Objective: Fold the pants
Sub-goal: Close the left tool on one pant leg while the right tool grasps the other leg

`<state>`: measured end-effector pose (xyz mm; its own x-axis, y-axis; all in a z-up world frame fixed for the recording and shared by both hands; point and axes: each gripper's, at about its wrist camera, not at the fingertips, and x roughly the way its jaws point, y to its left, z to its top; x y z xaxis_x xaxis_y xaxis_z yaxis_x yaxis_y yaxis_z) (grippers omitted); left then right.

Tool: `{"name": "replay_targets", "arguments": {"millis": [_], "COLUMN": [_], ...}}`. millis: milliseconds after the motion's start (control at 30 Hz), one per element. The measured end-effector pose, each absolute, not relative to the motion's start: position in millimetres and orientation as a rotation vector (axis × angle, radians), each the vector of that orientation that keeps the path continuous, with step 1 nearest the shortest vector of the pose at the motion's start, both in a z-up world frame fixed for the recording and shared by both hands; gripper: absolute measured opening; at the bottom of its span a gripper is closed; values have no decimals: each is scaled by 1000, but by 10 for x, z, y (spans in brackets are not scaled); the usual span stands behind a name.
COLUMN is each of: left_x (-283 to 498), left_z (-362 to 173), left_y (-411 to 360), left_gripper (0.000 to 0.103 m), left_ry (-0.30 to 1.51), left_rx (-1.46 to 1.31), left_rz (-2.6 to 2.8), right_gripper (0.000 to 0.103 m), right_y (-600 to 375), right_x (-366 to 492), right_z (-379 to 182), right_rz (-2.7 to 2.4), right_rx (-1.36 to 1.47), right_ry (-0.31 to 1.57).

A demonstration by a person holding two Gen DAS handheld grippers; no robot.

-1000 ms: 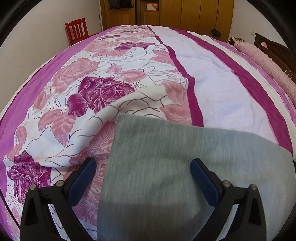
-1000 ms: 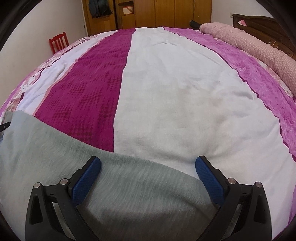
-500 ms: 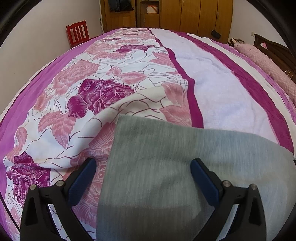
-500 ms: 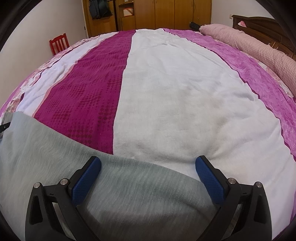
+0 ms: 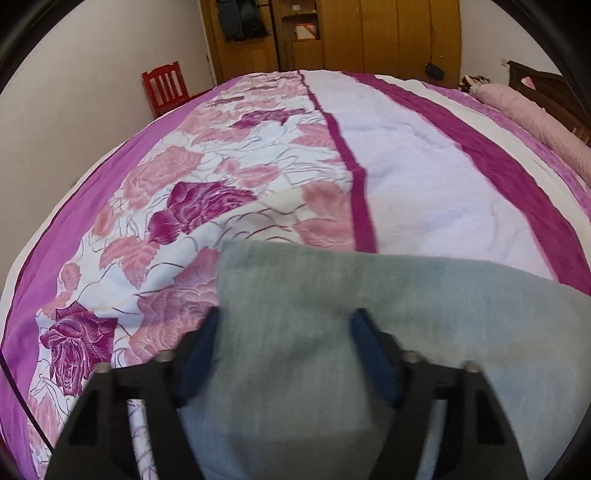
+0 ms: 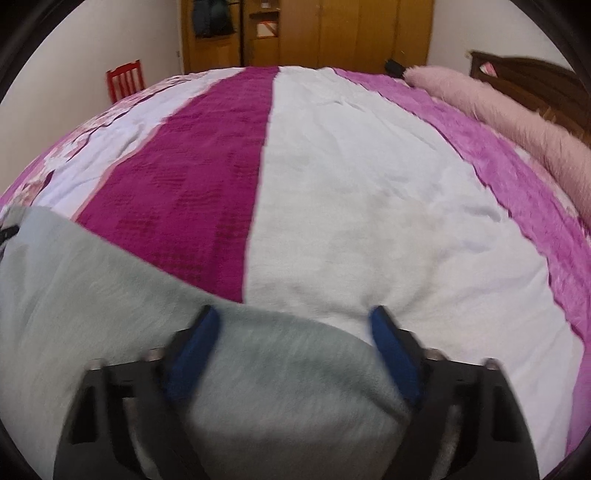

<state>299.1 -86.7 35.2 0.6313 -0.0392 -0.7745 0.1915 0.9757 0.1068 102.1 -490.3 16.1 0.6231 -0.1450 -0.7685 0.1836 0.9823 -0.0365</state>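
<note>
Grey-green pants (image 5: 406, 295) lie flat on the bed, their far edge running across the left wrist view. My left gripper (image 5: 284, 325) hovers low over the pants' left corner, jaws apart with cloth between the blue pads (image 5: 201, 347). In the right wrist view the same pants (image 6: 92, 280) fill the lower left. My right gripper (image 6: 295, 321) sits over their right end, jaws apart, the rounded cloth edge lying between the pads (image 6: 391, 347). Both views are motion-blurred.
A pink, magenta and white bedcover (image 5: 424, 184) spans the bed (image 6: 351, 184). A long pink bolster (image 6: 517, 122) lies along the dark wooden headboard (image 6: 535, 81) at right. A red chair (image 5: 166, 86) and a wooden wardrobe (image 5: 369, 33) stand beyond the bed.
The jaws of both grippers have narrowed around the cloth. Both grippers have tilted up a little, showing more of the room, and the image has blurred.
</note>
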Motion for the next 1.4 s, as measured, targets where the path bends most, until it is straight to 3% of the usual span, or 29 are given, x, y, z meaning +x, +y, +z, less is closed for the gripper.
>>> {"name": "replay_targets", "arguments": {"millis": [33,67,100,133,200,233,400,967,1200,1400], "left_x": [2970,2957,2947,2936,2913,2897,2725,1724,1370,1191], "left_z": [366,379,395,414,452,481,729,1351,1173,765], "left_y": [-887,-906,-926,-943,-960,-953,-847,-365,-145,21], "left_gripper": [46,32,25,14,8,7,7,7,8,16], "left_ry": [881,885,890,893,895,894,849,699,731,844], "left_rx": [188,193,199,206,219,211,153,92,135,81], "left_rz": [-144,-154,-165,-177,-184,-194,-233,-281,-252,-222], "right_gripper": [58,45,32,27,11,9,7,7,7,7], "right_y": [-4854,-4806,-4783,-4765,-4761,-4781,-4909,-4501,-4318,-4237], "right_x": [1005,994,993,986,967,952,769,-187,-560,-677], "right_z": [178,195,205,215,257,278,468,1087,1047,693], "right_rz": [-173,-162,-150,-145,-150,-148,-91,0,23,29], "right_rx": [44,48,56,63,81,100,246,163,138,148], "right_ry": [879,880,884,886,887,887,851,760,786,891]}}
